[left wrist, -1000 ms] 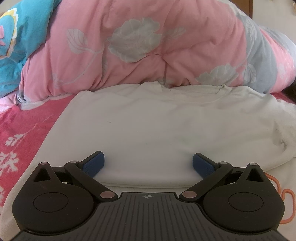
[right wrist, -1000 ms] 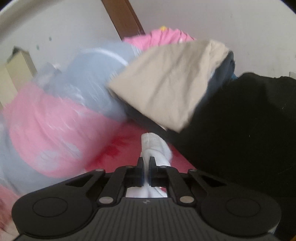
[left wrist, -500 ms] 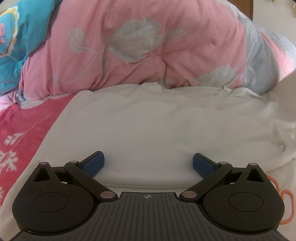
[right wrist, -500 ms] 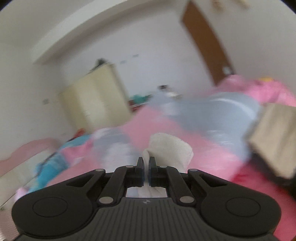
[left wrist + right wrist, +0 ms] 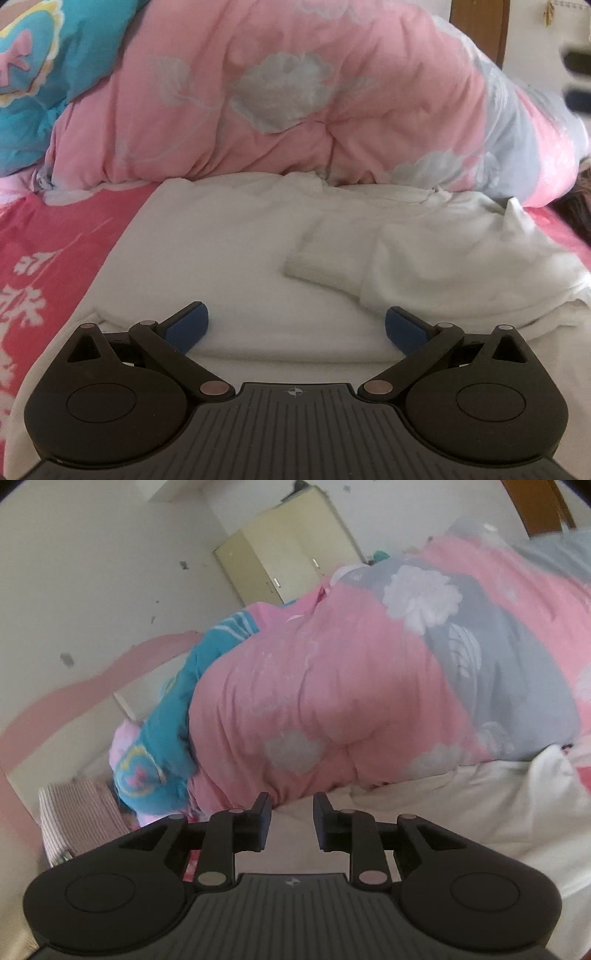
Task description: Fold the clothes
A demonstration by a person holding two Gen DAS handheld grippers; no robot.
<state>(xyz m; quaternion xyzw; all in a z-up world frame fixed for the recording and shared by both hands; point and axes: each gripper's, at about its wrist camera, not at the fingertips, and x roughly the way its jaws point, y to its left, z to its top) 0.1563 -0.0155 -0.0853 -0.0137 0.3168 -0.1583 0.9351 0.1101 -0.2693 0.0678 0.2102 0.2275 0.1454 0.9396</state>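
**White garment laid flat on the bed, one sleeve folded inward**

The white garment (image 5: 229, 258), of soft, matte knit cloth, lies spread on the bed's pink-red sheet (image 5: 55, 258) with white characters. Its body is smooth and roughly rectangular; on the right a sleeve (image 5: 325, 258) with a ribbed cuff is turned in across the body, and the cloth around it bunches in soft folds. Its far edge meets a puffy pink quilt (image 5: 295, 129) printed with grey flowers; a turquoise cushion (image 5: 44, 92) lies at the left.

The left gripper (image 5: 295, 328) rests at the near hem, its blue-padded fingers (image 5: 186, 326) spread wide and holding nothing. The right gripper (image 5: 291, 823) is above the garment's edge, tilted, its fingers parted by a moderate gap and empty. A cream wardrobe (image 5: 288, 557) stands behind.
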